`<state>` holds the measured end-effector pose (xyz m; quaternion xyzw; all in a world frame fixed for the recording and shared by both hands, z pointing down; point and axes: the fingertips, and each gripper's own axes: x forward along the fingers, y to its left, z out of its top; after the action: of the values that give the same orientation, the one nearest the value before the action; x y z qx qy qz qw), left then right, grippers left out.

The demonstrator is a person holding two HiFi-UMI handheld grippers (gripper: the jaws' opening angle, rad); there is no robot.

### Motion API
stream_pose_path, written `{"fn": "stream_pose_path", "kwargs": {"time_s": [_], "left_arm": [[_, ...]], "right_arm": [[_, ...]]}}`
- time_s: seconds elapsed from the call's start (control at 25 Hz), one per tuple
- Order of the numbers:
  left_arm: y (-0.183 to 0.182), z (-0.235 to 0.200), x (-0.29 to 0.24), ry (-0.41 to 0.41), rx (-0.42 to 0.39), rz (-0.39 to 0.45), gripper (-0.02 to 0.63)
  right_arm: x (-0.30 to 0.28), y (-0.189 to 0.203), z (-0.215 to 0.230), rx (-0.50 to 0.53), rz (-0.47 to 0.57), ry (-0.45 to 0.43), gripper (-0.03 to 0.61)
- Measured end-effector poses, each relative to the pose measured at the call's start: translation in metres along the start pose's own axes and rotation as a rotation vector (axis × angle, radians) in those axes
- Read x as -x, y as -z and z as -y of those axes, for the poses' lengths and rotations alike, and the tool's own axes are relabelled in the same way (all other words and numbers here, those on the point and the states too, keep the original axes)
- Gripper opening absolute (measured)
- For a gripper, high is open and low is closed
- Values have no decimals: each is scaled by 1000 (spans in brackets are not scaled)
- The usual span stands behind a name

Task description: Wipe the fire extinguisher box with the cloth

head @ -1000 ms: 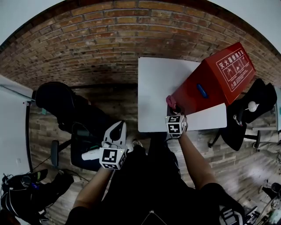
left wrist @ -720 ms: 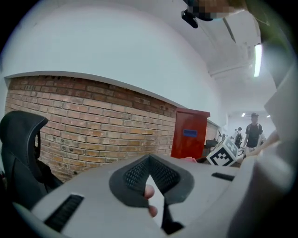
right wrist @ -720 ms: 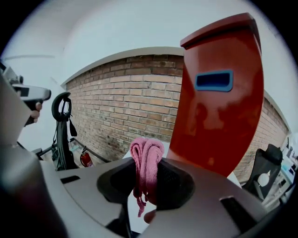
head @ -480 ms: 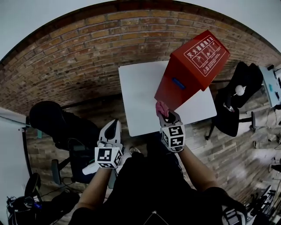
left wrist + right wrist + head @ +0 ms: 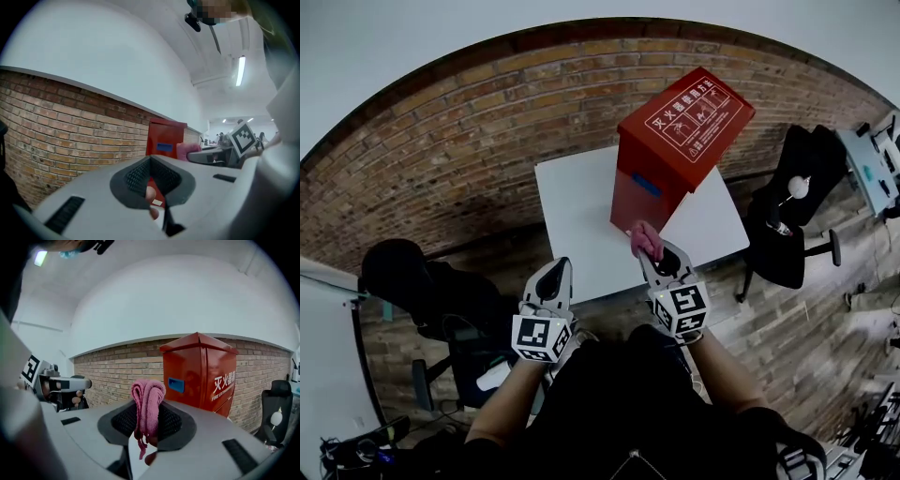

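The red fire extinguisher box (image 5: 680, 131) stands upright on the white table (image 5: 577, 206), against the brick wall. My right gripper (image 5: 652, 248) is shut on a bunched pink cloth (image 5: 644, 238), just in front of the box's near lower corner; I cannot tell whether they touch. In the right gripper view the cloth (image 5: 149, 401) sticks up from the jaws, with the box (image 5: 201, 373) behind it. My left gripper (image 5: 556, 274) hovers at the table's near edge, shut and holding nothing. The left gripper view shows the box (image 5: 165, 140) and the cloth (image 5: 187, 151) to its right.
A black office chair (image 5: 792, 211) stands right of the table and another (image 5: 417, 281) at the left. The brick wall (image 5: 469, 122) runs behind the table. The floor is wood planks (image 5: 787, 328).
The head view has swung, so box and table now sit nearer the centre. The right gripper keeps the cloth by the box's lower corner. The left gripper has come up to the table edge.
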<state>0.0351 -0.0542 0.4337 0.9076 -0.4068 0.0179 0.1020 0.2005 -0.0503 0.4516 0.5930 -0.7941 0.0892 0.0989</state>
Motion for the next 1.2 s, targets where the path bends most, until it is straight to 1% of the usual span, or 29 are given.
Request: {"fn": "stream_pose_path", "kwargs": {"time_s": [0.2, 0.32, 0.44, 0.6, 0.72, 0.92, 1.08, 1.2], "left_arm": [[-7, 45, -15, 20, -10, 17, 29], [-10, 83, -24, 57, -19, 35, 29], [-9, 119, -30, 85, -16, 48, 29], [-6, 157, -31, 92, -3, 47, 29], [-4, 173, -29, 77, -5, 40, 29], [-2, 187, -22, 30, -6, 46, 29], [-2, 194, -19, 0, -15, 54, 29], [-5, 201, -19, -10, -37, 60, 29]], "right_arm": [[31, -13, 28, -9, 40, -11, 106], [57, -18, 47, -16, 51, -17, 106], [81, -13, 62, -18, 45, -32, 106], [106, -7, 73, -7, 37, -64, 106], [118, -6, 78, 7, 32, -88, 106], [129, 2, 83, 30, -8, -124, 106], [129, -4, 89, 49, 22, -130, 106], [134, -11, 88, 58, 52, -132, 106]]}}
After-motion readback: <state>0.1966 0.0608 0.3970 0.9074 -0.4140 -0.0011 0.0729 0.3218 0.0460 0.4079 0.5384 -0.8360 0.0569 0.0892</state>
